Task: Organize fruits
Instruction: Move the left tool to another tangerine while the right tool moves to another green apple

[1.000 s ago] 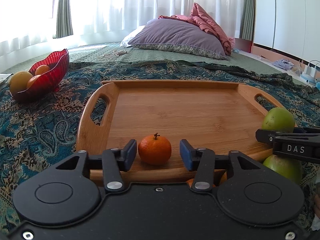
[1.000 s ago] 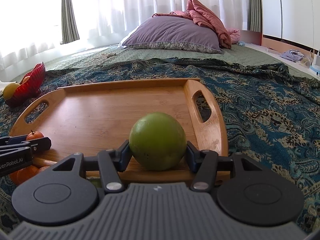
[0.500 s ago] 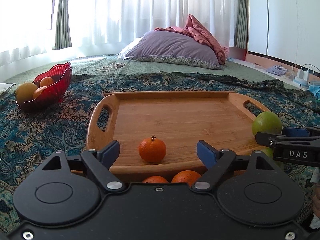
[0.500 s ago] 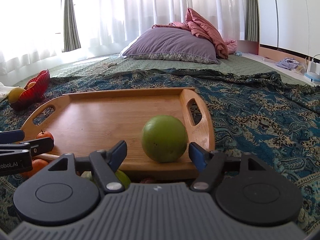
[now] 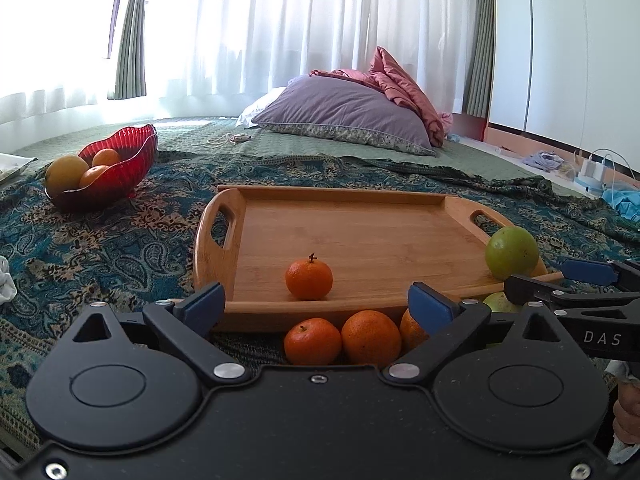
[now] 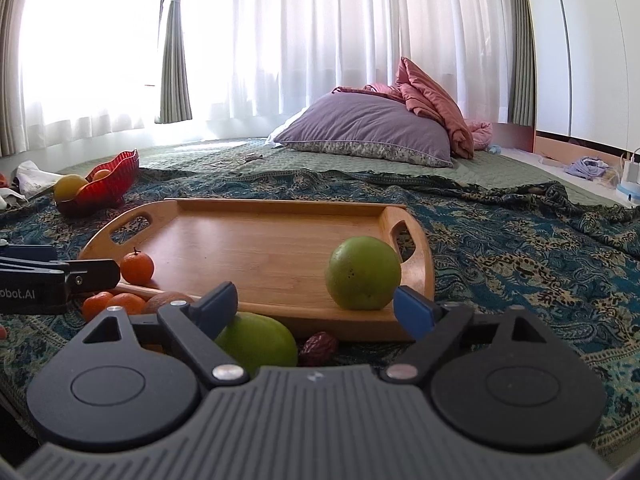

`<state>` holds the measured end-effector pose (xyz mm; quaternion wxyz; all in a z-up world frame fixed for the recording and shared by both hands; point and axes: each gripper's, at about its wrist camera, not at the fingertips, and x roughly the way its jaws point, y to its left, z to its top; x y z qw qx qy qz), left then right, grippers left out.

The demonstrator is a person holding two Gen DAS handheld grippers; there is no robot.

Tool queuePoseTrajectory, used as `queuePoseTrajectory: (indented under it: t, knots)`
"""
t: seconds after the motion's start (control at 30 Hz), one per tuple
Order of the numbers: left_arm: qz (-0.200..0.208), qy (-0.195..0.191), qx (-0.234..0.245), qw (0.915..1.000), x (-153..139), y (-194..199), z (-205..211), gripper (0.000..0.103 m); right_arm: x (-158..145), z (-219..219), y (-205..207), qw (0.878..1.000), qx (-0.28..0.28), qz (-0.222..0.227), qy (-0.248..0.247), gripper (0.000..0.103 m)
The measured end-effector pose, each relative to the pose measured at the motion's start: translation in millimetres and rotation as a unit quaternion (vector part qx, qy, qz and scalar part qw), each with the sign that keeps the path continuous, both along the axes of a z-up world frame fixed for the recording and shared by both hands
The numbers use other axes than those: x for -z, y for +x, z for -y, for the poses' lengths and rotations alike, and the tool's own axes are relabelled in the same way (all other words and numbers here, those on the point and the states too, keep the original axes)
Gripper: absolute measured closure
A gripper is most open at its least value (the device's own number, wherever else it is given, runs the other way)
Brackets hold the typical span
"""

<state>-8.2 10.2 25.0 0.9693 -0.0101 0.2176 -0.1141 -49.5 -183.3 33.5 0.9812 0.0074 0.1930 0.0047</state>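
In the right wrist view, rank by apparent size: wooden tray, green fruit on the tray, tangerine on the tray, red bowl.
1. wooden tray
2. green fruit, though it sits nearest the camera
3. red bowl, farther off, so unsure against the fruit
4. tangerine

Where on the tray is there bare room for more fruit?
Most of the tray is bare: everything behind the mandarin and green fruit, back to the far rim. It is crowded off the tray, along its near edge, where loose fruit lies.

Left gripper [image 5: 316, 306] jaws just opening, now wide, drawn back off mandarin [image 5: 309, 279] left sitting on tray [image 5: 360, 232]. Right gripper [image 6: 314, 306] jaws just opening, green fruit [image 6: 362, 273] released onto tray, gripper pulled back clear.
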Motion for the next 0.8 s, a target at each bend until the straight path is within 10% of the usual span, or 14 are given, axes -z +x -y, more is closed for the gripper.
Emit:
queuePoseTrajectory:
  t: [0.3,0.8]
  knots:
    - [-0.028,0.011,0.003,0.9995,11.4,-10.1,-7.1,0.055,12.1,-20.5,-8.4,0.999,-0.035,-0.018,-0.028,0.009]
    - [-0.036,0.018,0.004,0.9992,26.9,-4.1,-5.0,0.063,32.0,-51.4,-10.6,0.993,-0.051,-0.037,-0.101,0.029]
